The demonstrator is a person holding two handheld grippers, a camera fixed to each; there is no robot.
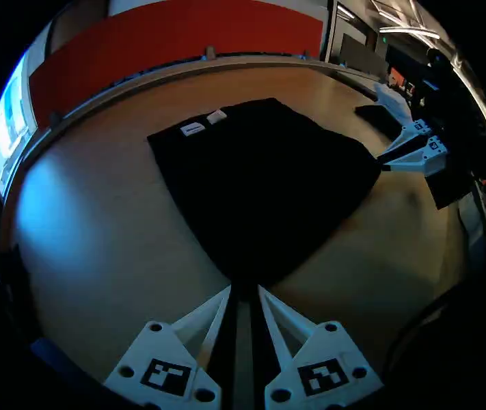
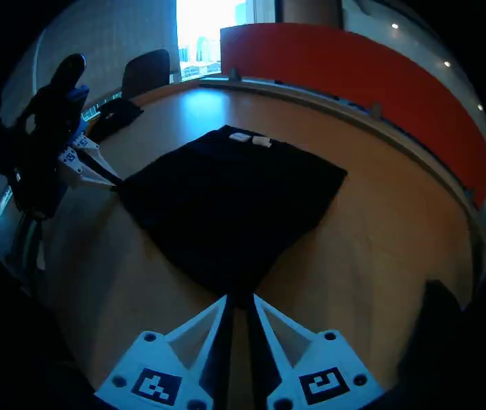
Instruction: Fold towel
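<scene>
Two neighbouring corners of the black towel [image 1: 263,184] are pinched, one in each tool, so the step in hand looks like the start of the first fold. The left tongs [image 1: 244,290] stand nearly closed, a narrow slit with the near corner caught between the tips. The right tongs [image 2: 240,297] grip their own corner the same way. Otherwise the towel lies flat near the middle of the wooden tabletop [image 1: 106,225], with two small white tags [image 1: 204,123] along the edge opposite the held one. The next move, I judge, calls for lifting both corners together and carrying them across to that tagged edge, level and in step, or the cloth will skew. The left gripper view takes in ceiling lights [image 1: 407,31] and the right tongs side-on at their corner. The right gripper view offers instead a bright window [image 2: 208,41] and a dark chair [image 2: 145,72] beyond the tabletop.
</scene>
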